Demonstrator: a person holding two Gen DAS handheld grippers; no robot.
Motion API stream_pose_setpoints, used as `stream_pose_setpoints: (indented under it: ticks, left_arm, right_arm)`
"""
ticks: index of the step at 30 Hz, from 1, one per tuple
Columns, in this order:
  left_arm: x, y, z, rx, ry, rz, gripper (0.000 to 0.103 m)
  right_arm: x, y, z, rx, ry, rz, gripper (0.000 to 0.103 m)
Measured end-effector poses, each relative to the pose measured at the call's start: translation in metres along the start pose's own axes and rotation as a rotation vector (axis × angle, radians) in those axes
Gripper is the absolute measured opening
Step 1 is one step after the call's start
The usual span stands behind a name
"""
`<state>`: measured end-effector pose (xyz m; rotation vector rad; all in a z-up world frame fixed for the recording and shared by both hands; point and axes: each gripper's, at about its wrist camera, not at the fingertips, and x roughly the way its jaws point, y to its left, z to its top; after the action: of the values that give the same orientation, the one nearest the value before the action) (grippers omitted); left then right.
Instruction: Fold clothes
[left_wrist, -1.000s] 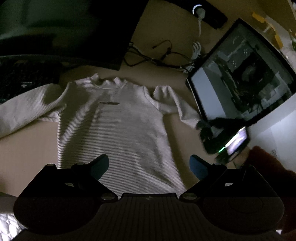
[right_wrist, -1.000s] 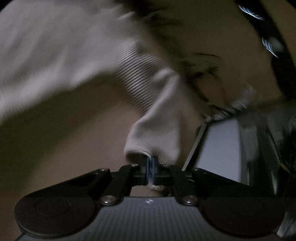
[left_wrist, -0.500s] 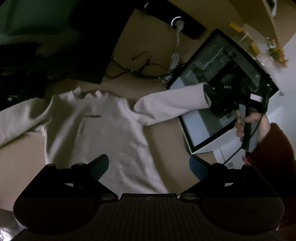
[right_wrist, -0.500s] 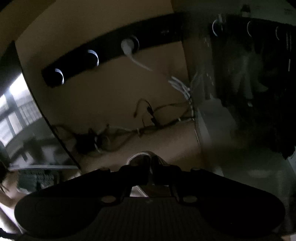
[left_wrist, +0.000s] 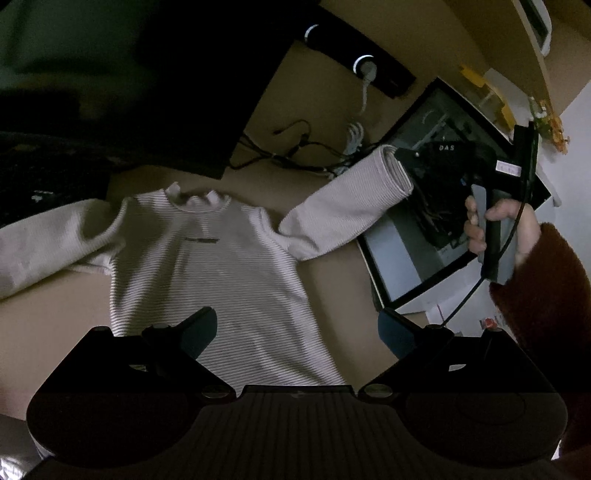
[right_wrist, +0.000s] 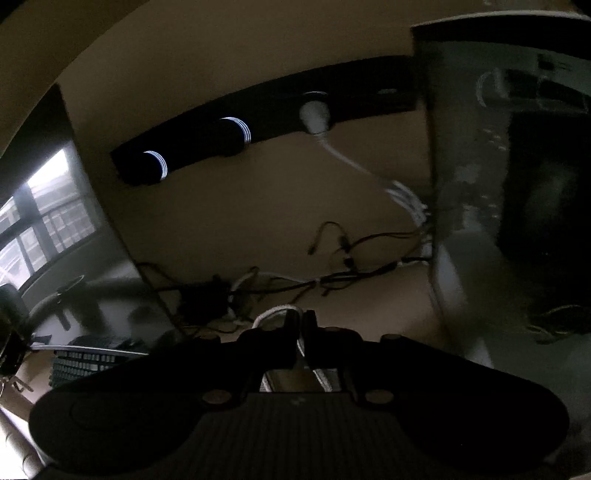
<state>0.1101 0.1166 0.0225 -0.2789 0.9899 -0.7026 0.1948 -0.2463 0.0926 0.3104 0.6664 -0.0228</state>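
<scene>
- My right gripper (right_wrist: 302, 325) is clamped on the sleeve cuff (right_wrist: 275, 314), low centre of its frame.
- My left gripper (left_wrist: 297, 330) is spread wide with nothing in it, above the sweater's hem.
- The striped sweater (left_wrist: 218, 273) lies flat on the tan table (left_wrist: 44, 314), mid-frame, its sleeve (left_wrist: 351, 206) raised toward the upper right.
- A glass-sided computer case (left_wrist: 439, 221) sits right of it.

Ahead of my left gripper (left_wrist: 297, 328), matt ribbed-knit sweater (left_wrist: 221, 266) on smooth tan table (left_wrist: 332, 266), maybe laminate. Glossy glass PC case (left_wrist: 436, 206). Fuzzy sleeve (left_wrist: 546, 291).
</scene>
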Motion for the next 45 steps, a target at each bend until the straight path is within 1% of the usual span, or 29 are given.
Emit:
stream_pose_setpoints:
  ticks: [5,13,22,26,32,39,42,45]
  left_arm:
    - [-0.013,0.017,-0.002,-0.021,-0.015,0.012,0.097]
    - [-0.036,0.056,-0.009,-0.109,-0.045,0.053,0.097]
    - [-0.052,0.082,-0.017,-0.158,-0.057,0.079,0.097]
    - [-0.057,0.092,-0.020,-0.182,-0.062,0.084,0.097]
    - [-0.062,0.097,-0.023,-0.193,-0.065,0.083,0.097]
    - [-0.062,0.101,-0.027,-0.215,-0.061,0.089,0.097]
    - [-0.050,0.115,-0.029,-0.250,-0.065,0.126,0.097]
    - [-0.037,0.130,-0.032,-0.286,-0.069,0.163,0.098]
  right_arm:
    - [0.013,0.033,0.002,-0.034,0.013,0.029,0.003]
    - [0.037,0.088,0.003,-0.092,0.040,0.079,0.003]
    - [0.063,0.146,-0.007,-0.158,0.087,0.126,0.003]
    - [0.070,0.167,-0.013,-0.198,0.104,0.134,0.003]
    - [0.079,0.191,-0.018,-0.233,0.123,0.147,0.003]
    - [0.079,0.207,-0.018,-0.282,0.121,0.175,0.003]
    - [0.078,0.205,-0.018,-0.287,0.122,0.187,0.003]
    - [0.073,0.193,-0.023,-0.264,0.119,0.204,0.003]
